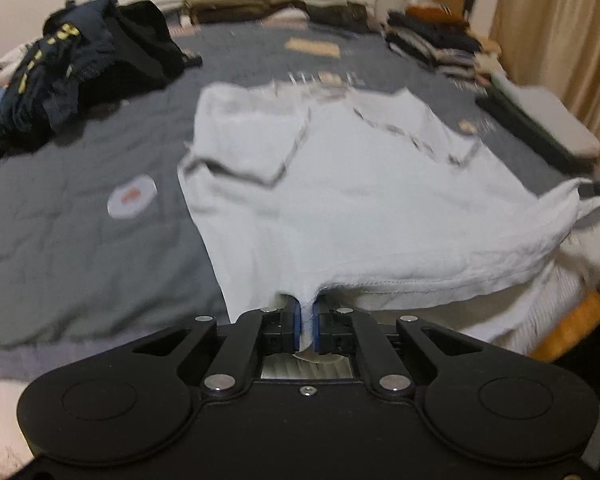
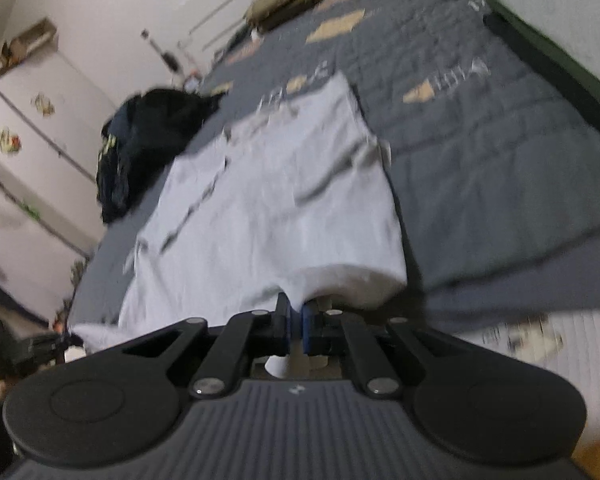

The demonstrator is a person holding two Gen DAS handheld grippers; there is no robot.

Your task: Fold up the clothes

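Gripping the shirt [image 1: 340, 200] hem at the bed's [image 1: 80, 208] near edge, the left claw [image 1: 307, 322] and right claw [image 2: 296, 330] are each pinching cloth shut. Judging from this, both should be lifting evenly, keeping the hem taut while carrying it toward the collar.

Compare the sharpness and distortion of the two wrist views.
Left wrist view: shirt and far piles smeared, gripper crisp, bed bowed by fisheye. Right wrist view: blur stronger, scene tilted, shirt streaked, only the gripper sharp; dim, even indoor light in both.
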